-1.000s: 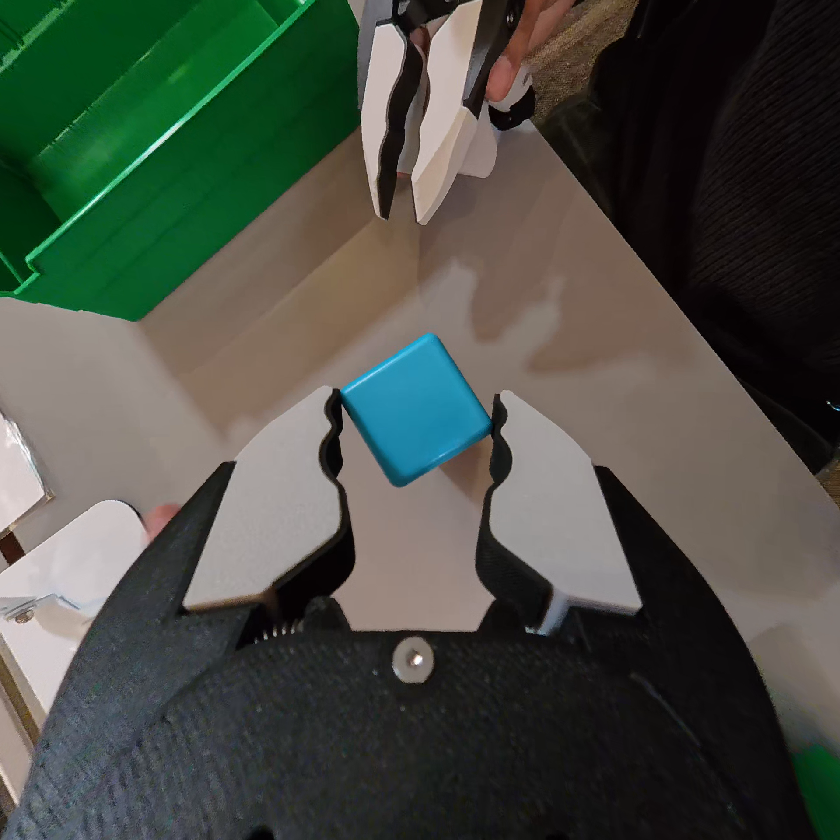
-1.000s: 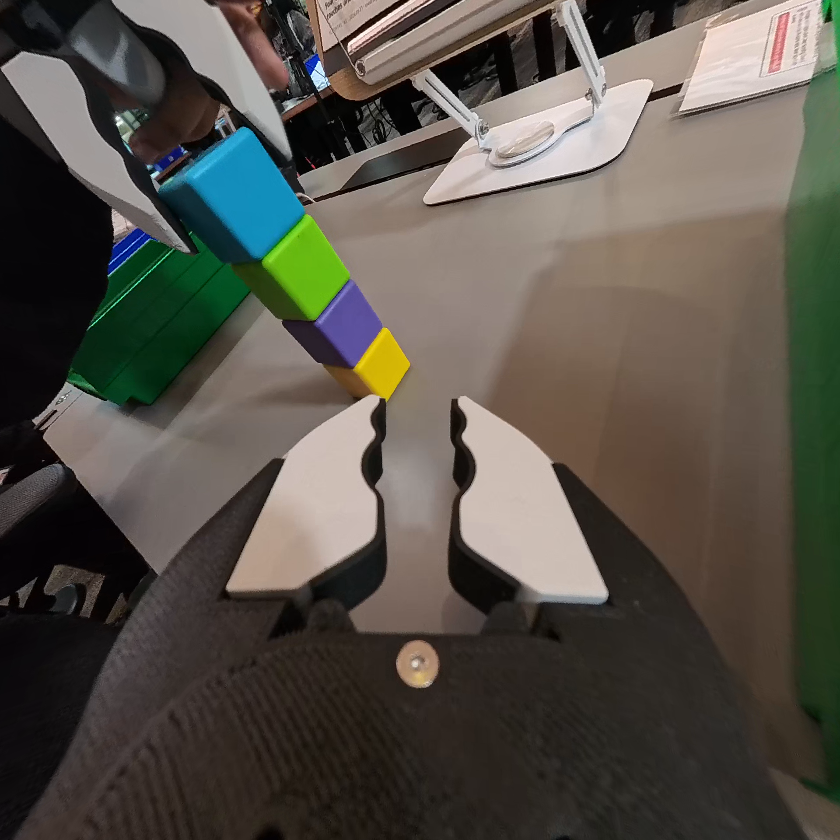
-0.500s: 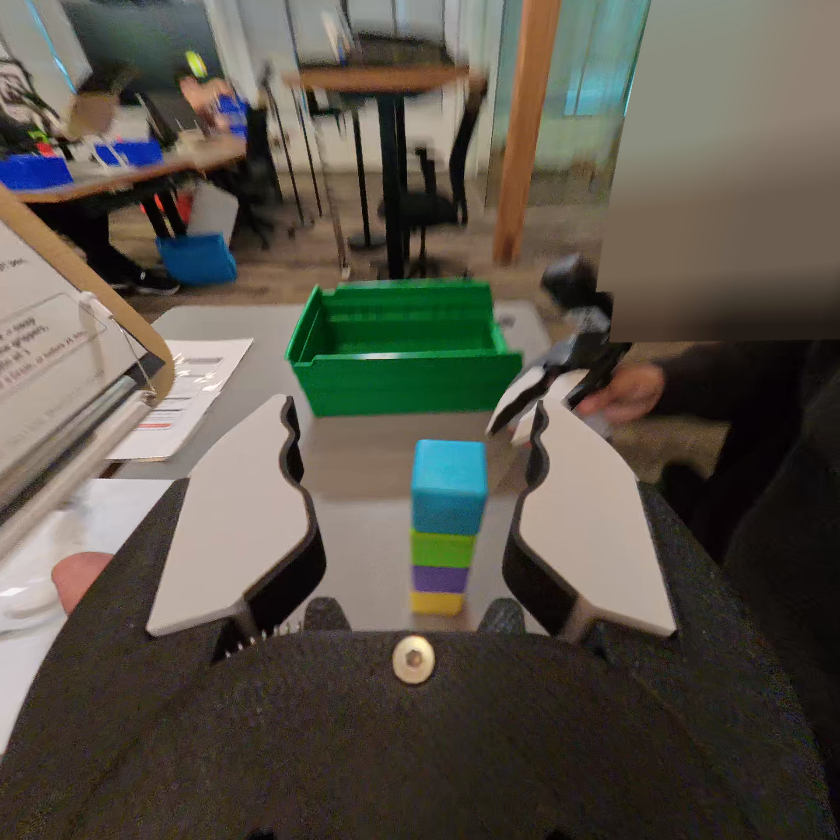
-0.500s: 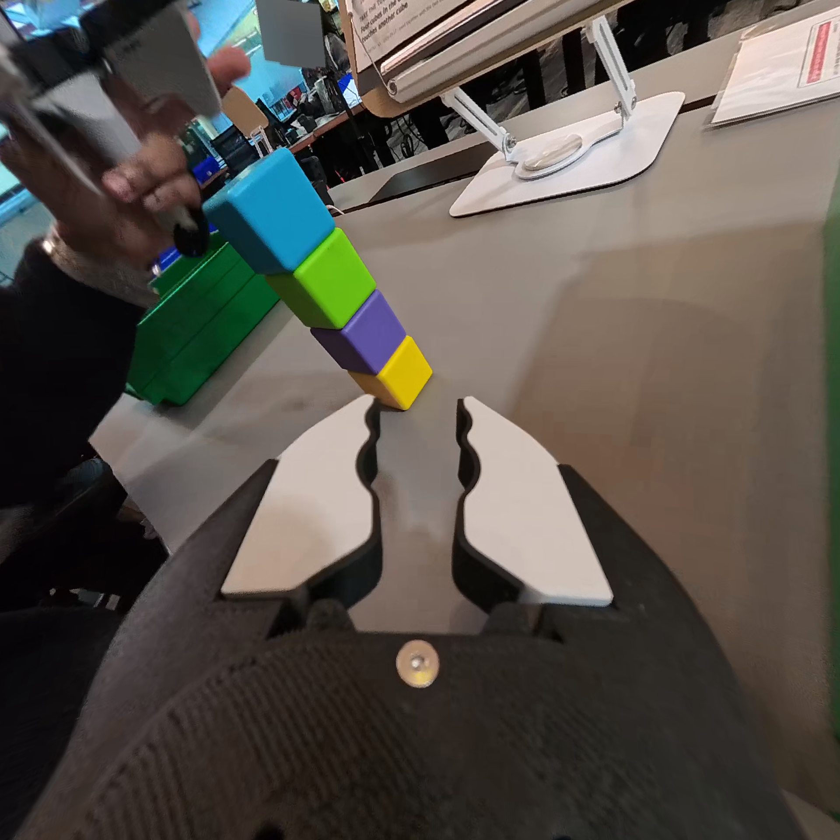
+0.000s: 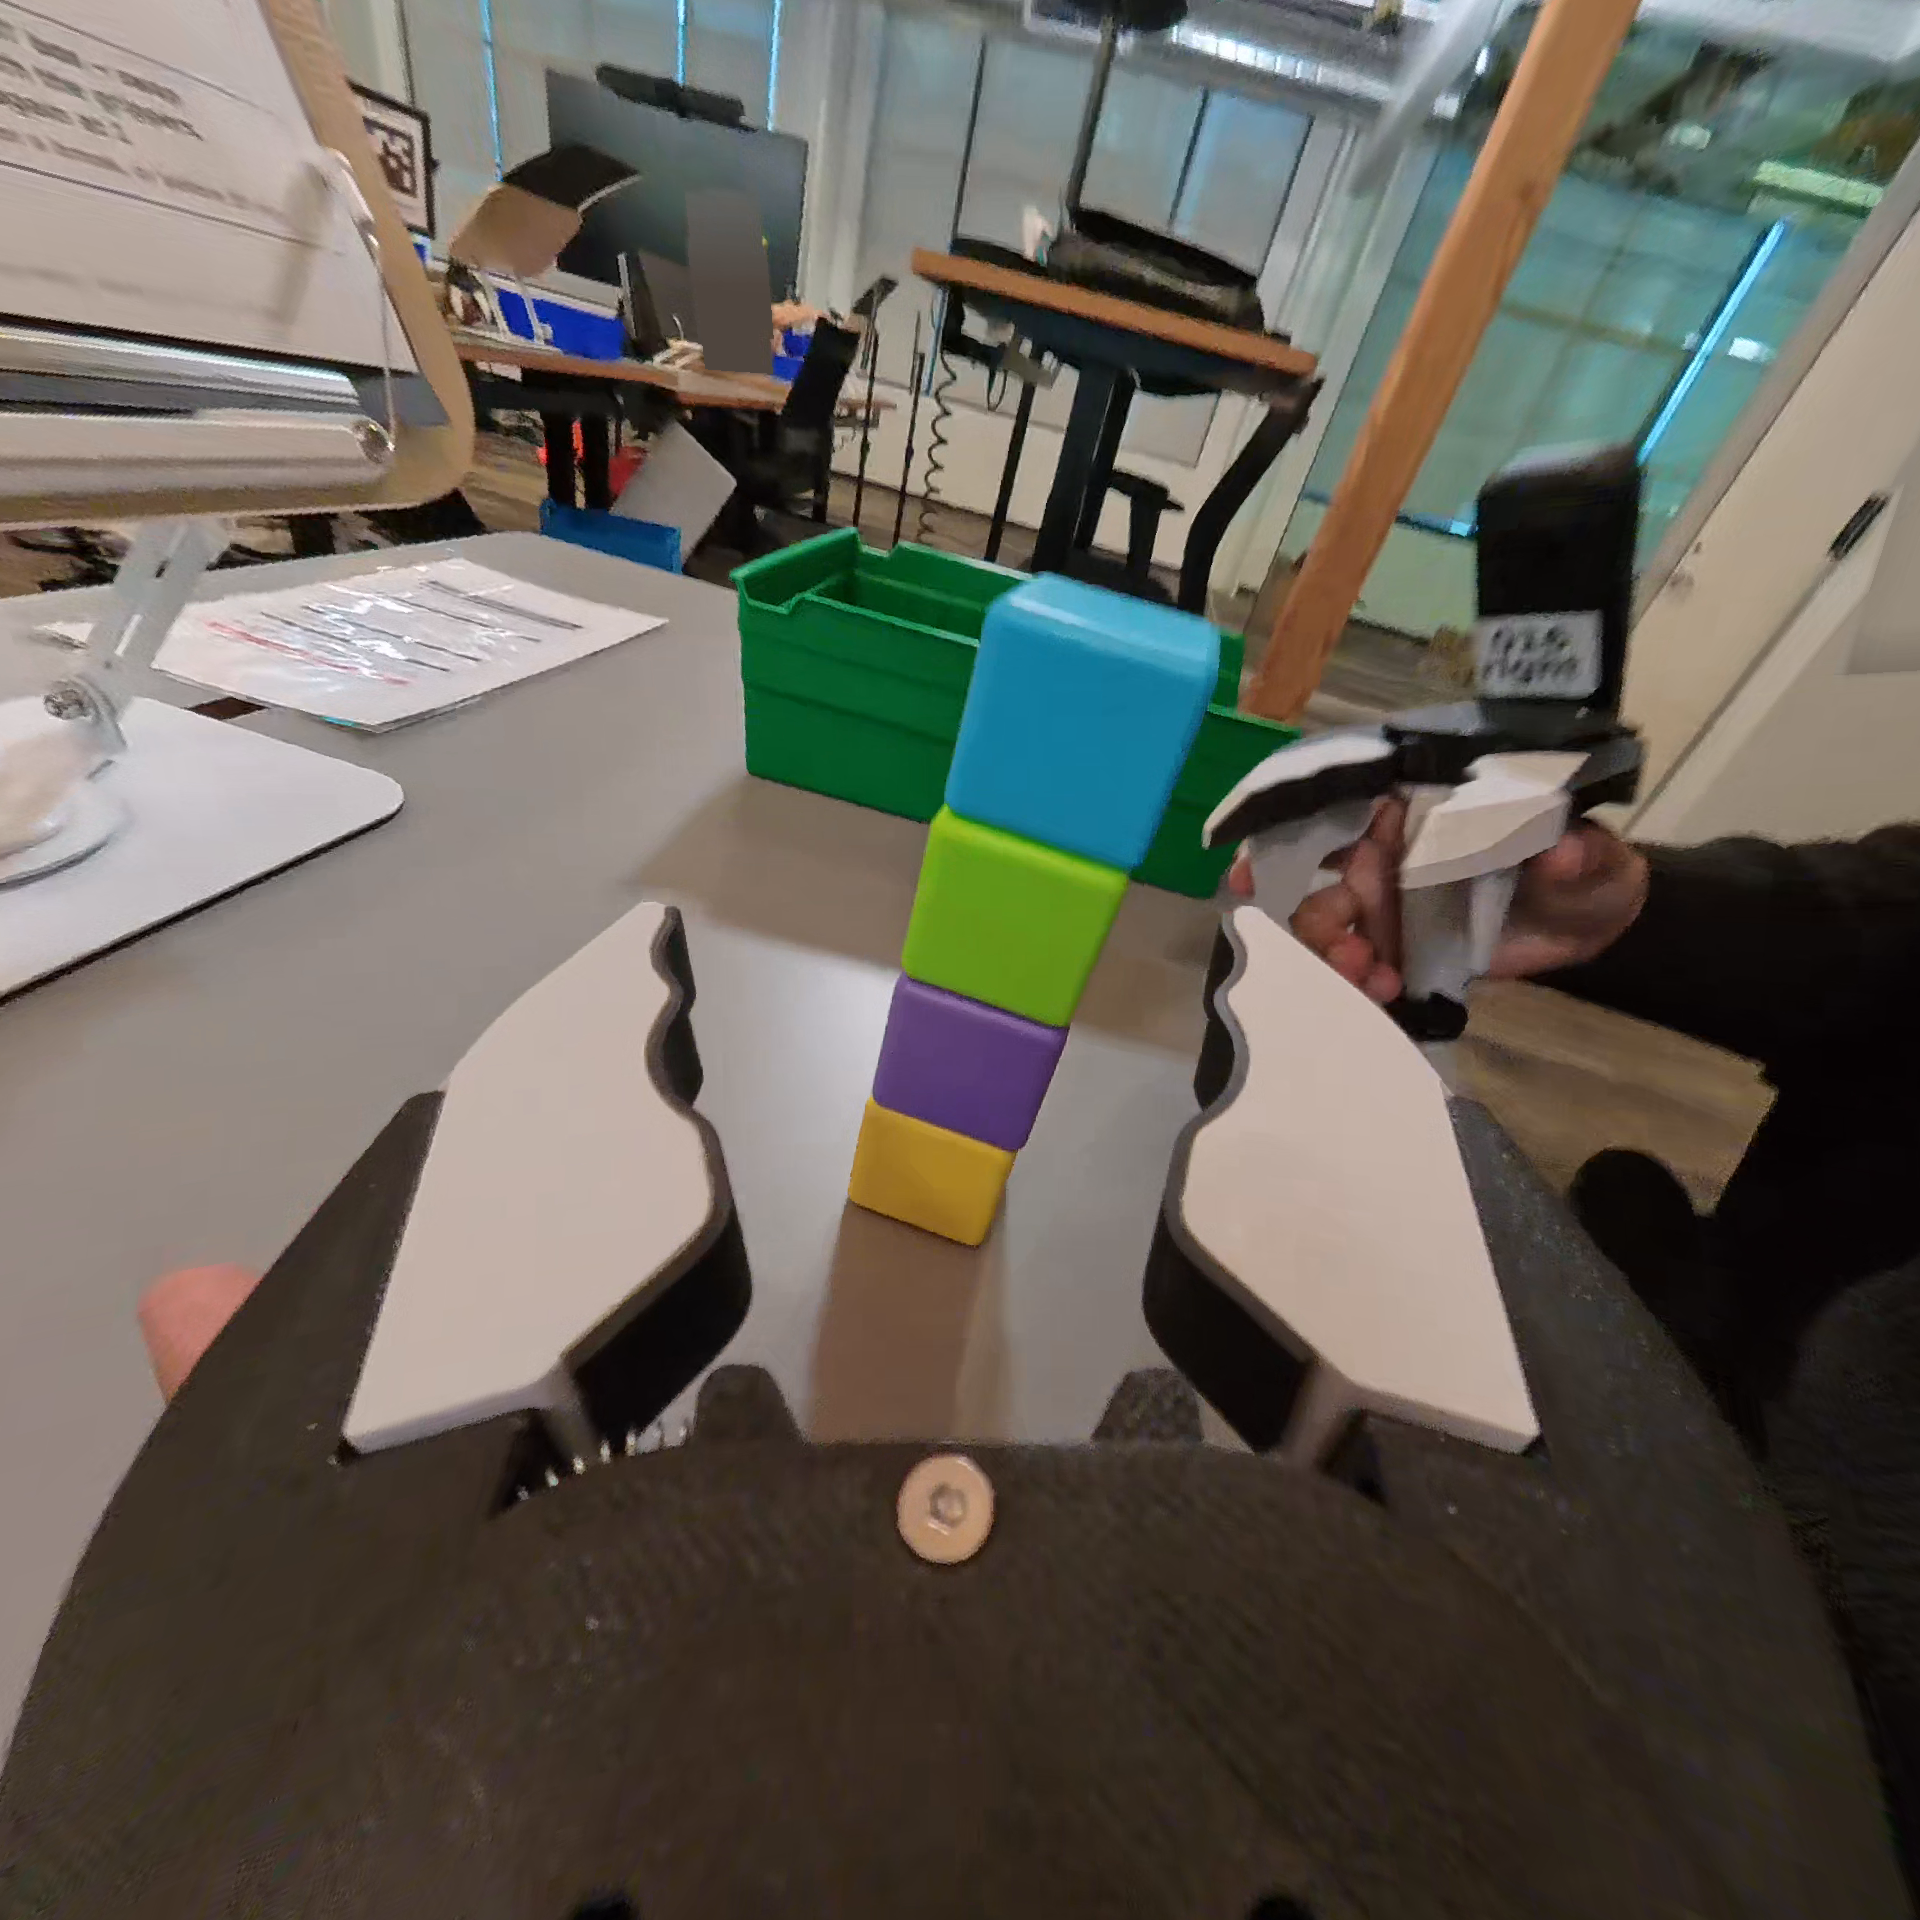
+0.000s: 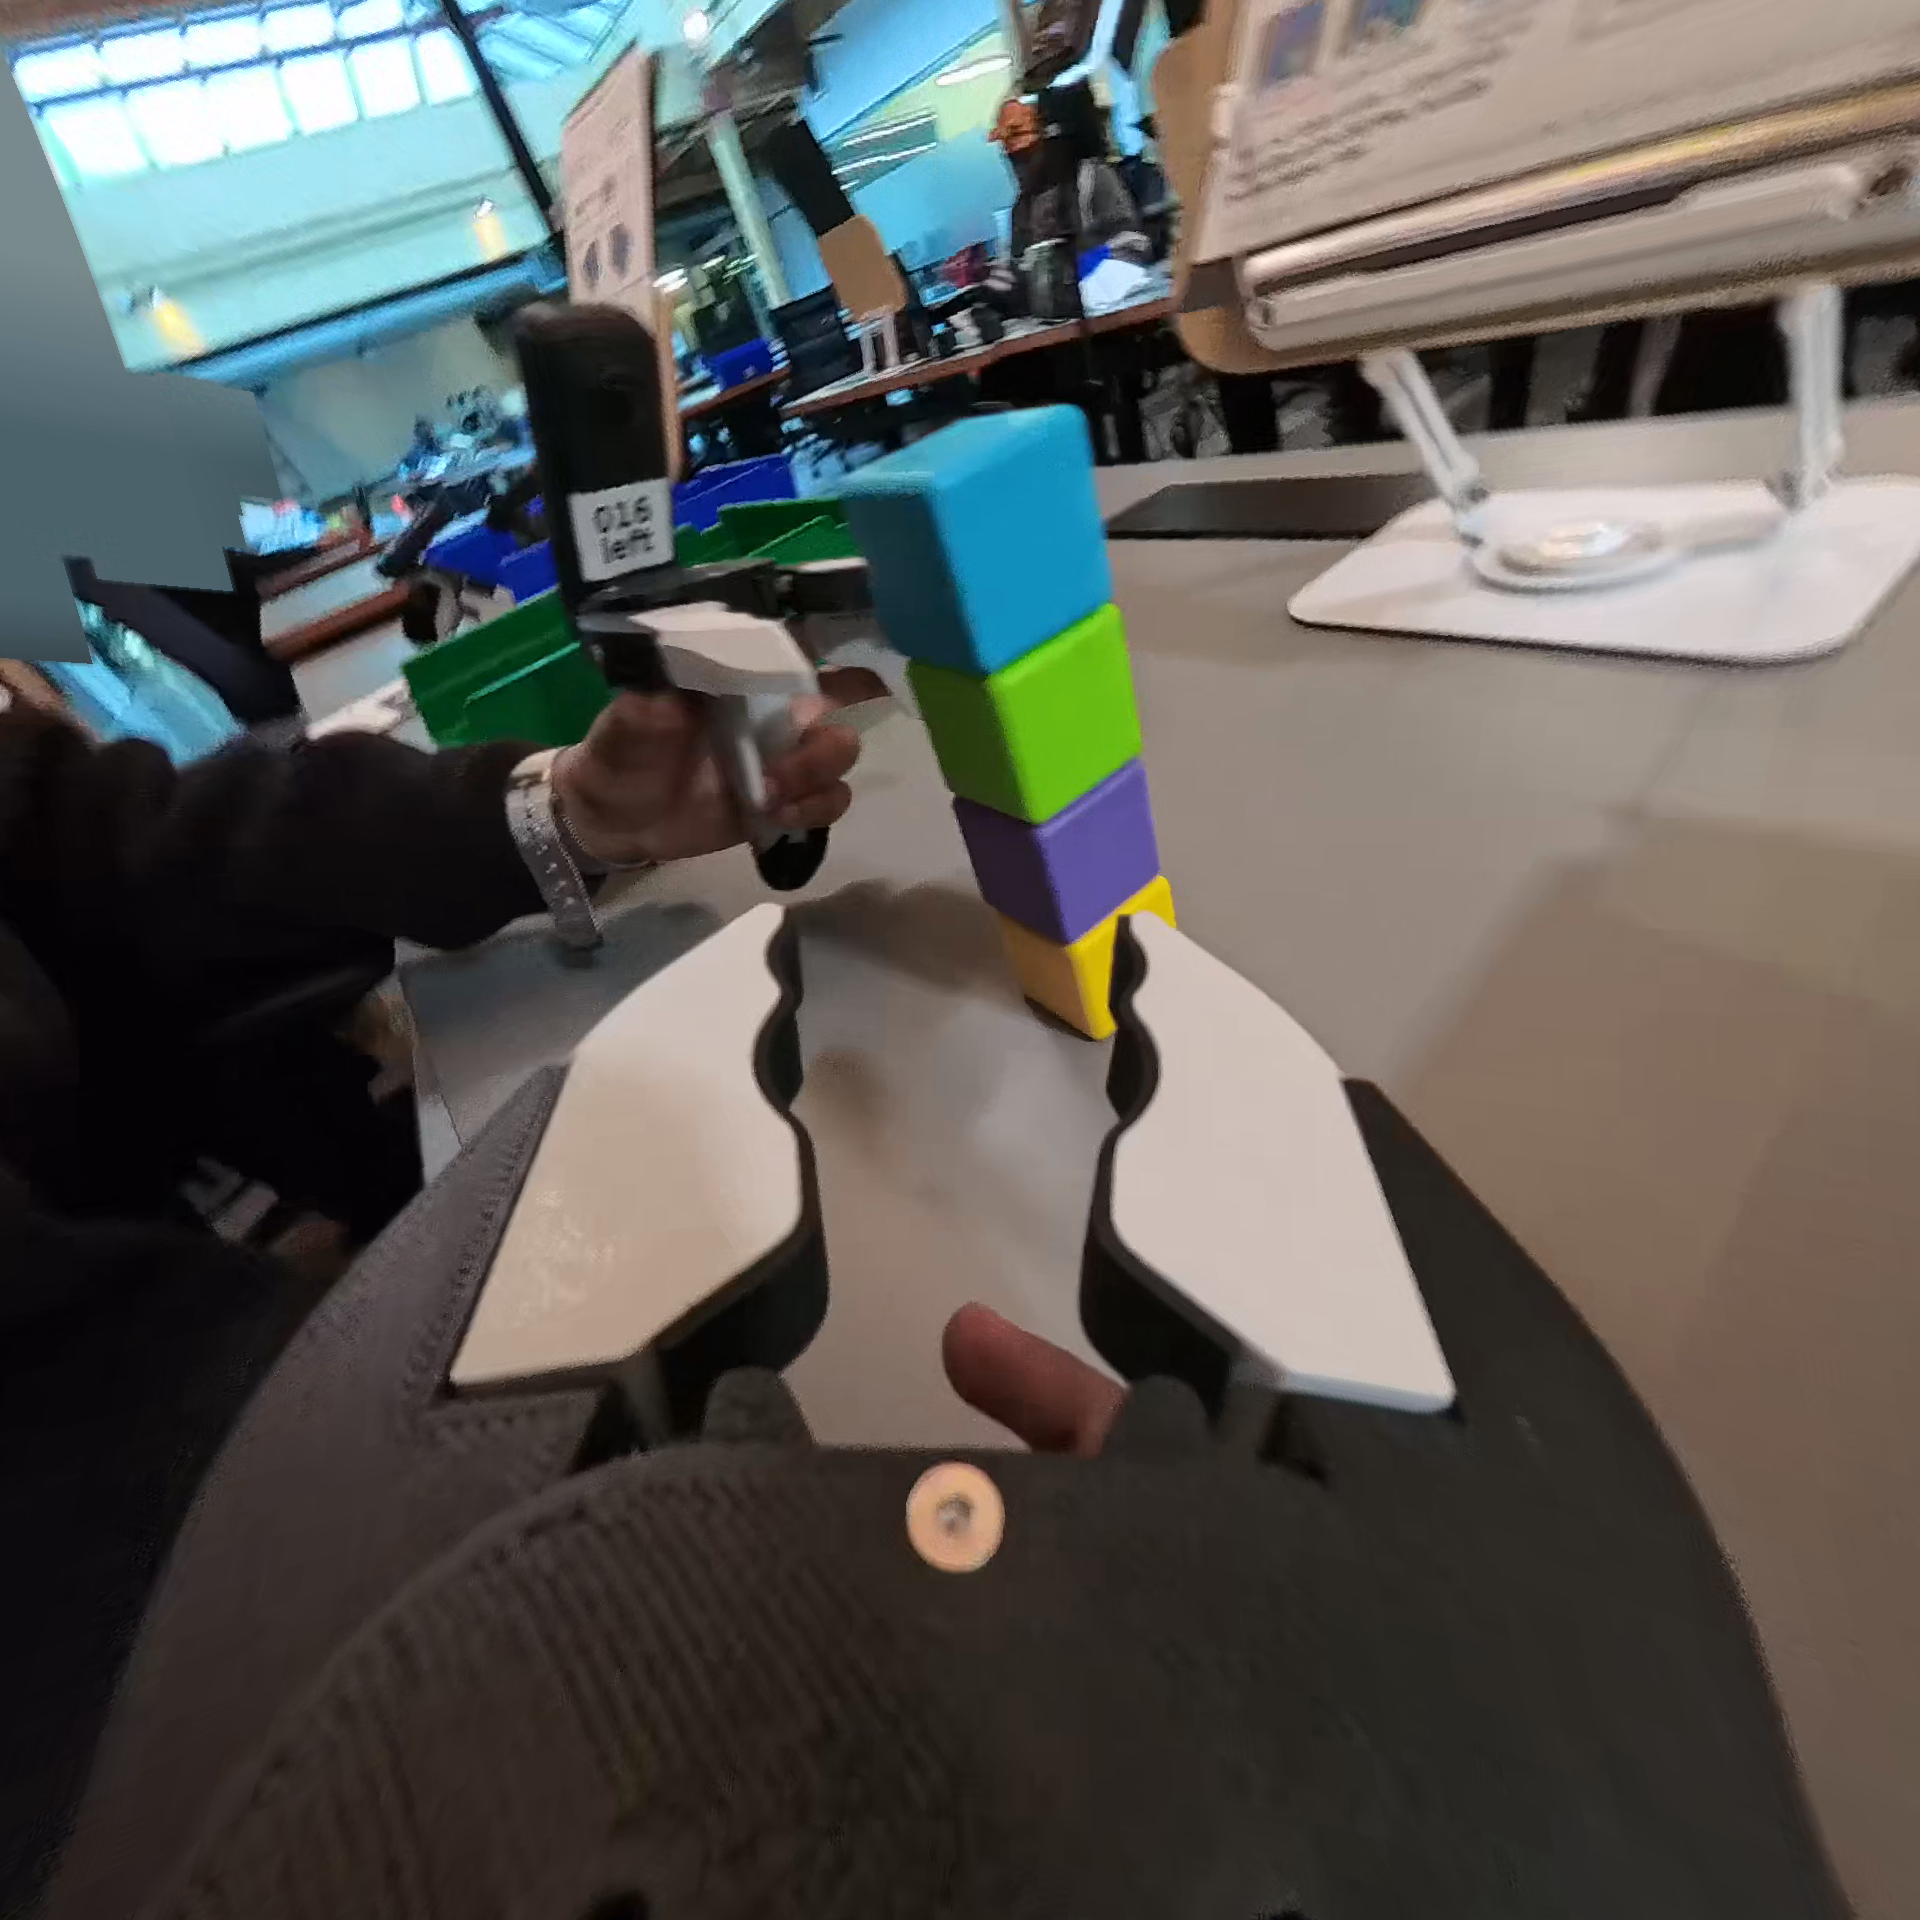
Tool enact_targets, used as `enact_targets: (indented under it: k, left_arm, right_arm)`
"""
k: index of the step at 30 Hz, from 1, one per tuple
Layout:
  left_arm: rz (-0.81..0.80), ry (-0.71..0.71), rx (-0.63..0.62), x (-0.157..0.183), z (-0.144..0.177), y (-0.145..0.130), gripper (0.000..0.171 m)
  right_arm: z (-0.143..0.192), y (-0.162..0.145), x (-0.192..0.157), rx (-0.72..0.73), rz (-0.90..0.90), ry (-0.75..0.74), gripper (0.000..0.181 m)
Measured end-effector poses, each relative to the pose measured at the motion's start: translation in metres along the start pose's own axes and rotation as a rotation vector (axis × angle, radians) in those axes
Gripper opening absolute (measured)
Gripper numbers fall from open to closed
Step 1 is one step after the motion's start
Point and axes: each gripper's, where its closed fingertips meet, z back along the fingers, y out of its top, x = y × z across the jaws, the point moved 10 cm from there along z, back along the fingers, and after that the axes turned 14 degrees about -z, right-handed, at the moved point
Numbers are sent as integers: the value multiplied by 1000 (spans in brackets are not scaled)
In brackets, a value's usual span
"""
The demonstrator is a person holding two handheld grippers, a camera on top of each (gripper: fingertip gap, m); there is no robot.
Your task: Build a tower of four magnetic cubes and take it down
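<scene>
Grey worktop (image 5: 416,935) carries four-cube tower: blue cube (image 5: 1081,717) over green, purple, yellow. Left tongs (image 5: 945,977) spread wide, empty, facing it; right tongs (image 6: 951,971) apart, empty, beside base.

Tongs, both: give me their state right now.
Left tongs: open, holding nothing, facing the block tower.
Right tongs: open, holding nothing.

A green bin (image 5: 862,675) sits toward the desk's (image 5: 312,987) far edge. A white stand base (image 5: 208,821) rests near the left edge, carrying a tilted board (image 5: 187,208). A plastic-sleeved sheet (image 5: 405,639) lies beyond it.
</scene>
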Motion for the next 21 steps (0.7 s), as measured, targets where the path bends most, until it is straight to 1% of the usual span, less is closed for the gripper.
enact_targets:
  k: [2,4,6,10,14,18,21]
  left_arm:
    - [-76,41,-19,6,-5,-6,94]
    - [-125,70,15,13,-8,-11,95]
    - [-148,41,12,19,-15,-14,95]
    - [-120,-11,0,22,-25,-15,94]
    - [-79,11,-5,19,-26,-15,93]
    - [14,29,41,11,-21,-18,91]
    - [46,21,40,8,-21,-19,91]
  right_arm:
    - [-4,1,-7,-12,72,99,55]
    - [-6,6,-12,11,33,229,55]
    - [-9,12,-9,24,-3,291,57]
    - [-19,30,1,55,71,291,57]
    - [-38,51,9,67,109,321,58]
    - [-62,67,28,42,31,387,63]
    - [-72,76,32,25,-7,444,66]
